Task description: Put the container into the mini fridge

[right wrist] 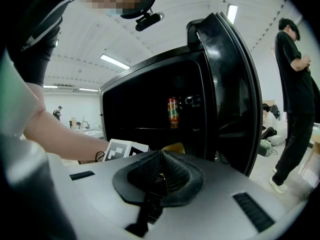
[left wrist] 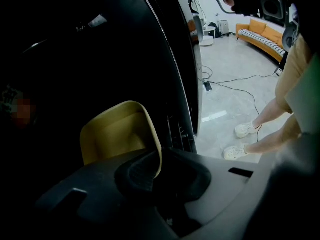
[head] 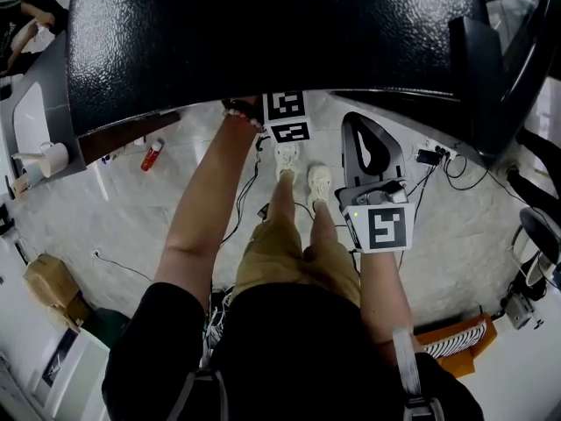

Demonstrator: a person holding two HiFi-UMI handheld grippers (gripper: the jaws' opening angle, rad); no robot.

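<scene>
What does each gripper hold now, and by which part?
The left gripper holds the yellow container by the rim of one side wall. The right gripper holds nothing; its jaws are together.

pale floor (head: 131,217) carries the fridge (head: 263,33); a red bottle (head: 152,154) and cables (head: 248,187) lie near the fridge.

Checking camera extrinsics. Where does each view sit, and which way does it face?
Head view: on the person's head, steeply down over the mini fridge top; arms, legs, shoes show.
Left gripper view: on the left hand-held gripper, into the dark fridge, jaws shut on the yellow container; legs at right.
Right gripper view: on the right hand-held gripper, toward the open fridge front, jaws together, empty; left forearm shows.
Shared: both gripper views show the container.
</scene>
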